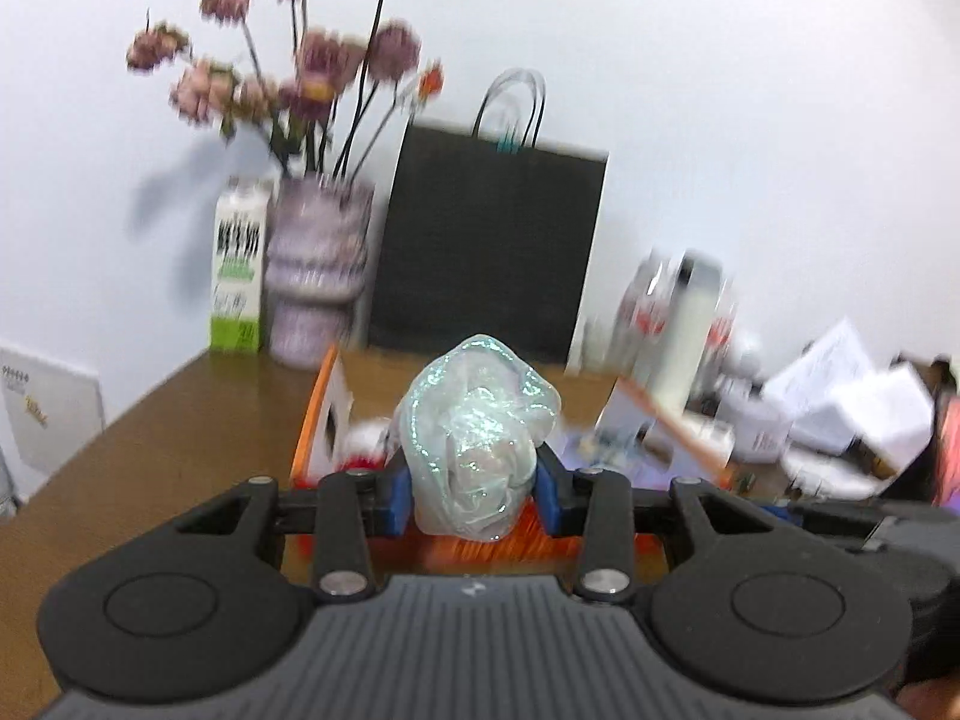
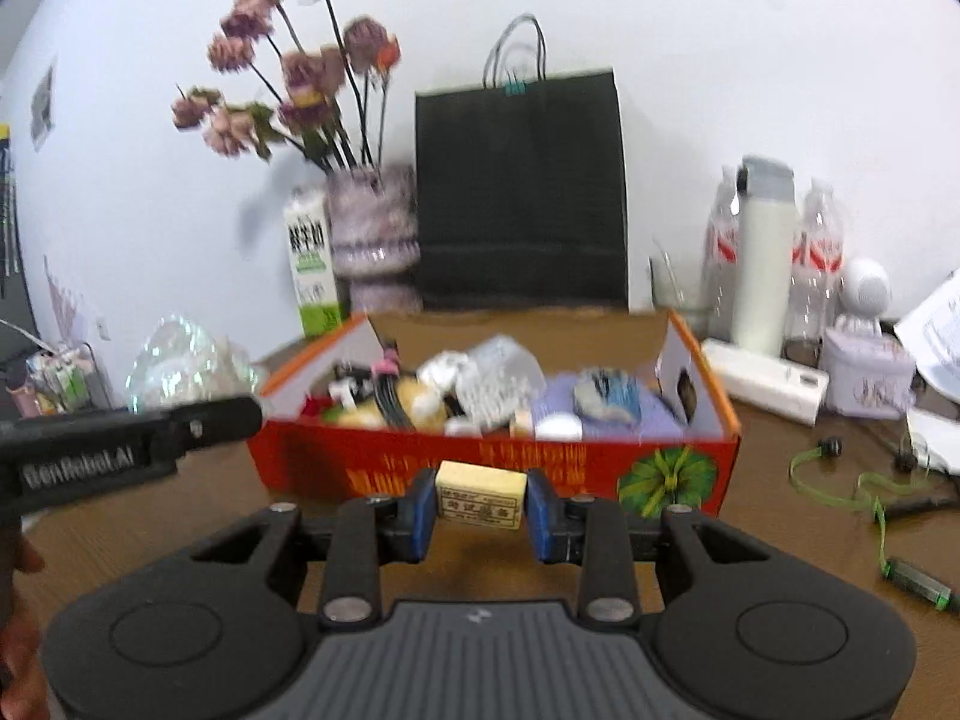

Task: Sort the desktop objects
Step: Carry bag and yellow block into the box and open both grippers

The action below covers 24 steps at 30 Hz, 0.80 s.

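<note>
In the left wrist view a crumpled wad of clear shimmering plastic sits between blue pads, with my left gripper shut on it, lifted above the near edge of an orange-red cardboard box. The right wrist view shows my right gripper shut on a small pale yellow block with printed characters, held just in front of the box's red front wall. That box holds several small items. The left gripper enters from the left, carrying the plastic wad beside the box's left corner.
On the brown wooden table behind the box stand a black paper bag, a flower vase and a milk carton. Bottles and a white flask, a white case, a tin, papers and a green lanyard lie right.
</note>
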Each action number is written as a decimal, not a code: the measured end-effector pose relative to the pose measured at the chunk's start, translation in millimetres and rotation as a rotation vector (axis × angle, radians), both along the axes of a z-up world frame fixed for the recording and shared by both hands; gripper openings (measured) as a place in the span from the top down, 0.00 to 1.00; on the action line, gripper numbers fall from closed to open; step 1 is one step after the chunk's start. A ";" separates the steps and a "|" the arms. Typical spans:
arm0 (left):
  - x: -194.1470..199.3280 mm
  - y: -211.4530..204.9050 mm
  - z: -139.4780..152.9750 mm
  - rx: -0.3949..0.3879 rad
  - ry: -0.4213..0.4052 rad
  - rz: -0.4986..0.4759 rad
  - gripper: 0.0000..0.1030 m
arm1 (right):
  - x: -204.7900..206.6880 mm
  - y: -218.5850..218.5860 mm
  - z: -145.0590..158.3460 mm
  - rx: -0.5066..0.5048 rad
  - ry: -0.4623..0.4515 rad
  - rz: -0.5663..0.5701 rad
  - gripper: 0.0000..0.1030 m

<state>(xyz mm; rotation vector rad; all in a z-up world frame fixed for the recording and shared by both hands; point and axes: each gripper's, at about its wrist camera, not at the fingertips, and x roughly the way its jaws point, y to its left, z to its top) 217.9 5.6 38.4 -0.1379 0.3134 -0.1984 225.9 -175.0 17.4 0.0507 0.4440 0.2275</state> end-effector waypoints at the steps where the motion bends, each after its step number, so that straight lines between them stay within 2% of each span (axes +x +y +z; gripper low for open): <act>1: 1.6 -2.4 7.7 -0.001 -0.017 0.000 0.61 | 2.1 -1.7 8.1 0.006 -0.010 0.003 0.71; 4: 14.3 -11.8 29.3 -0.019 -0.062 0.004 0.61 | 11.8 -6.4 29.4 0.045 -0.048 -0.019 0.71; 6: 26.1 -15.8 38.1 -0.058 -0.073 0.000 0.61 | 21.5 -8.7 41.7 0.067 -0.086 -0.050 0.71; 8: 37.7 -20.4 41.1 -0.084 -0.069 -0.004 0.61 | 32.5 -10.9 49.2 0.091 -0.107 -0.067 0.71; 11: 56.5 -29.0 36.4 -0.073 -0.055 -0.001 0.61 | 52.6 -13.1 52.1 0.102 -0.119 -0.083 0.71; 14: 78.9 -29.4 26.5 -0.072 -0.020 0.019 0.61 | 71.6 -14.3 46.3 0.080 -0.108 -0.090 0.71; 24: 148.3 -17.4 -8.9 -0.045 0.164 0.004 0.61 | 141.0 -30.2 0.3 0.062 0.041 -0.117 0.71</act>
